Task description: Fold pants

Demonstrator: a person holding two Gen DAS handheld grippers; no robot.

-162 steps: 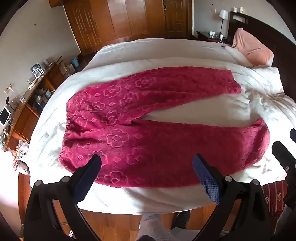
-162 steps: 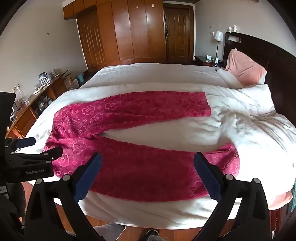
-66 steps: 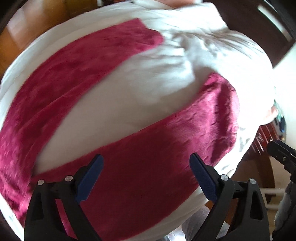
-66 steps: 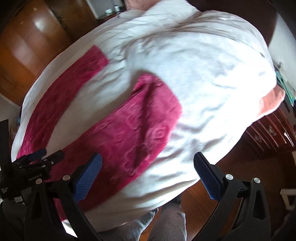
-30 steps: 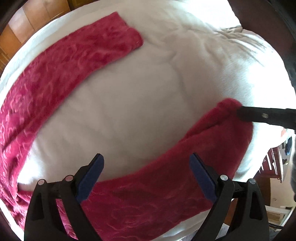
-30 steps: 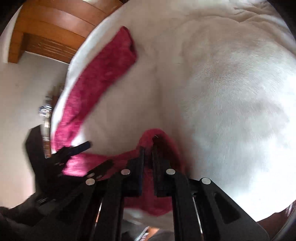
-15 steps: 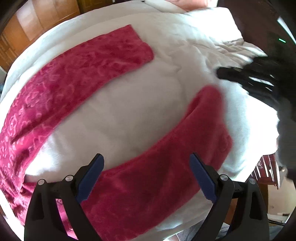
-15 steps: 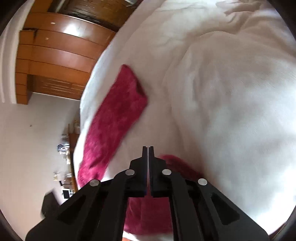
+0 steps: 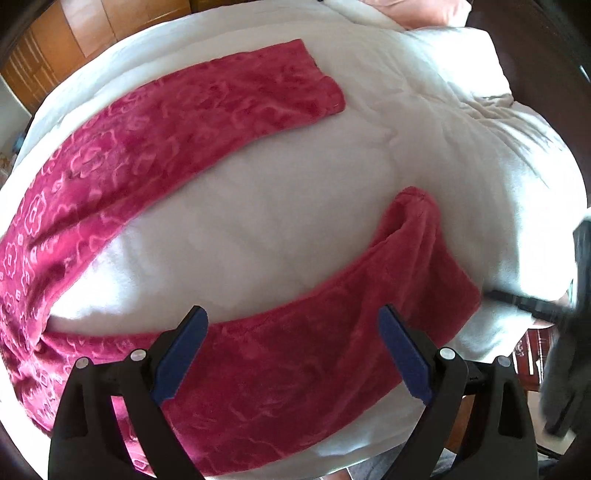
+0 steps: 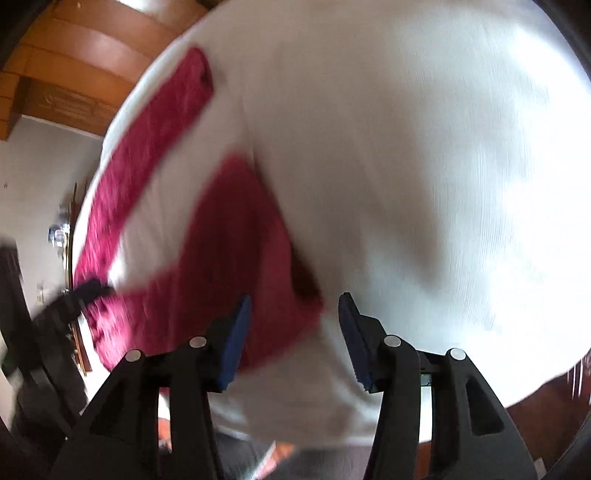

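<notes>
Crimson fleece pants (image 9: 155, 147) with a flower pattern lie spread on the white duvet (image 9: 280, 221). The far leg ends at a flat cuff (image 9: 321, 96). The near leg (image 9: 295, 362) curves up to a bunched cuff (image 9: 417, 206). My left gripper (image 9: 291, 332) hangs open above the near leg with nothing between its blue pads. My right gripper (image 10: 295, 306) is blurred; its jaws are opening just above the near leg's hem corner (image 10: 266, 266), and the pads do not press on the cloth. It shows in the left wrist view as a dark bar (image 9: 524, 301) beside that hem.
The bed's near edge drops off just below the near leg. A pink pillow (image 9: 417, 11) and a dark headboard (image 9: 535, 59) lie at the back right. A wooden wardrobe (image 9: 92, 26) stands beyond the bed. Dark wooden furniture (image 9: 532, 350) stands at the right.
The right gripper, shut on the near leg's cuff a second ago, has let it go and swung back to the hem's near corner with its jaws parted. The cuff now lies bunched further up the bed.
</notes>
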